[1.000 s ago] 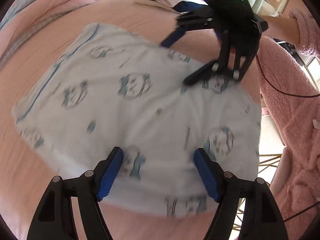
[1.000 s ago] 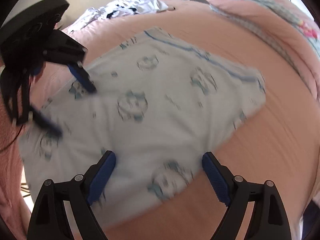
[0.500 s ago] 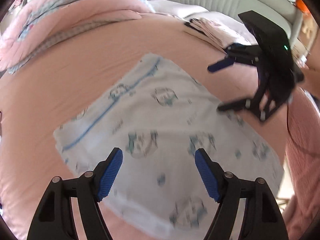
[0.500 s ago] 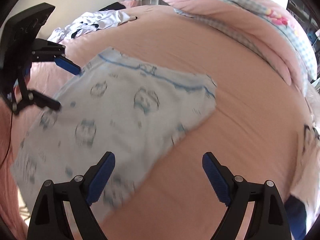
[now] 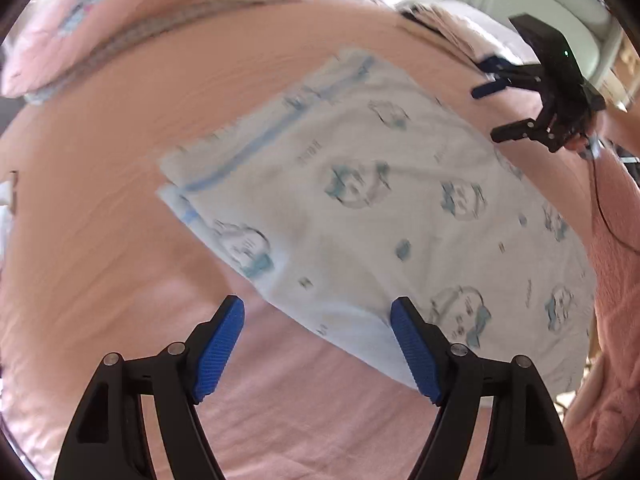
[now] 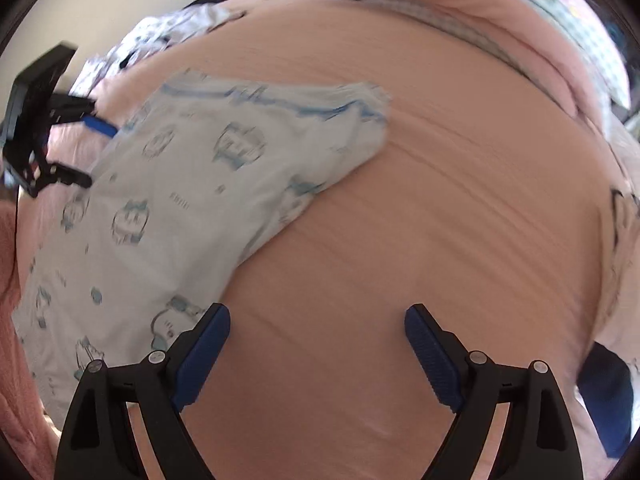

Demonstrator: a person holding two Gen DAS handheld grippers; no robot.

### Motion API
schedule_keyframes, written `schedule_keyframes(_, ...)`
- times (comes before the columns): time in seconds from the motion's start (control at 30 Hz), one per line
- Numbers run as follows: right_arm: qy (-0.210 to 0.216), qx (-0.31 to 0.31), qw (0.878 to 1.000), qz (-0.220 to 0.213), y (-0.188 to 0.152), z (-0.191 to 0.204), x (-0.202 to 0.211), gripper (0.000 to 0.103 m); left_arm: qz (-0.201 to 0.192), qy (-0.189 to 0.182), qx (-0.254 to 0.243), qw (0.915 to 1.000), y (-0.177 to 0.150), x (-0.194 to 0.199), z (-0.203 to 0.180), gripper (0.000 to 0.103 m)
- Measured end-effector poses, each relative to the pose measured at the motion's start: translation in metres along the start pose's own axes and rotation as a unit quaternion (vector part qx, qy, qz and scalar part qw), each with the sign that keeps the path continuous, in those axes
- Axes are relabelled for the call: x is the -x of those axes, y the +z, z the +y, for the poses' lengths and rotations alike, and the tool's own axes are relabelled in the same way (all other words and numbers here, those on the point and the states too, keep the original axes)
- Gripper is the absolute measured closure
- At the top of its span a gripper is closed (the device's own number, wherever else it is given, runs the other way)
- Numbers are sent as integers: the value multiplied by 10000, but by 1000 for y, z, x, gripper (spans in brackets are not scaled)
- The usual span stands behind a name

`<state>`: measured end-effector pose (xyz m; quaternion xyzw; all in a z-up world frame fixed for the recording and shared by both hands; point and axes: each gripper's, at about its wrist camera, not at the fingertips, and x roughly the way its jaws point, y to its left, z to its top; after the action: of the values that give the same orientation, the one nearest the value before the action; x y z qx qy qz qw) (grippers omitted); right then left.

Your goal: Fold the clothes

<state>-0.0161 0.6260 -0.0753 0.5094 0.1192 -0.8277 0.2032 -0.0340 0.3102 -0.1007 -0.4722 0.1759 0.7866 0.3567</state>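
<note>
A white garment with blue cartoon prints and blue trim [image 5: 372, 208] lies folded flat on the pink bed; it also shows in the right wrist view [image 6: 168, 216]. My left gripper [image 5: 320, 344] is open and empty, held above the garment's near edge. My right gripper [image 6: 316, 352] is open and empty, above bare sheet to the right of the garment. Each gripper shows in the other's view: the right gripper [image 5: 500, 110] beyond the garment's far edge, the left gripper [image 6: 86, 152] at its left side, both open.
The pink bed sheet [image 6: 440, 220] spreads around the garment. A rolled pink quilt [image 5: 120, 20] lies along the far side. A heap of other clothes [image 6: 168, 36] sits at the bed's far corner. A dark blue item [image 6: 608, 400] lies at the right edge.
Both grippers have pulled back and up from the garment and swung sideways. The garment now lies farther away in both views. It stays flat on the bed.
</note>
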Motion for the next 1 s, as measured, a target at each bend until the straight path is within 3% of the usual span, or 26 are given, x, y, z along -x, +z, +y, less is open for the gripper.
schedule_keyframes(0.1, -203, -303, 9988, -335, 34, -3, 0, 14, -447, -142, 306, 9984, 22, -2, 1, 28)
schedule_keyframes(0.23, -45, -175, 9992, -357, 69, 3, -24, 14, -426, -375, 209, 9982, 71, -37, -11, 28)
schedule_keyframes(0.33, -58, -32, 9999, 94, 75, -16, -52, 14, -88, -412, 128, 9990, 66, -45, 4, 29)
schedule_keyframes(0.4, 49, -13, 10000, 57, 76, -34, -49, 14, -54, -359, 20, 9993, 56, -41, 17, 29)
schedule_keyframes(0.57, -265, -306, 9992, -2, 86, -67, -36, 14, -322, -246, 472, 9981, 56, -20, 45, 30)
schedule_keyframes(0.67, 185, -869, 9958, -235, 98, -83, -28, 14, -766, -327, 780, 9935, 67, -3, 45, 30)
schedule_keyframes(0.77, -29, -1121, 9936, -126, 108, -84, -42, 15, -1016, -42, 415, 9940, 93, -14, 17, 31)
schedule_keyframes(0.87, -325, -856, 9957, 111, 114, -76, -64, 15, -563, 406, 276, 9972, 95, -47, 17, 31)
schedule_keyframes(1.0, -905, -1464, 9851, -70, 122, -109, -60, 15, -391, 758, 887, 9924, 80, -54, 53, 30)
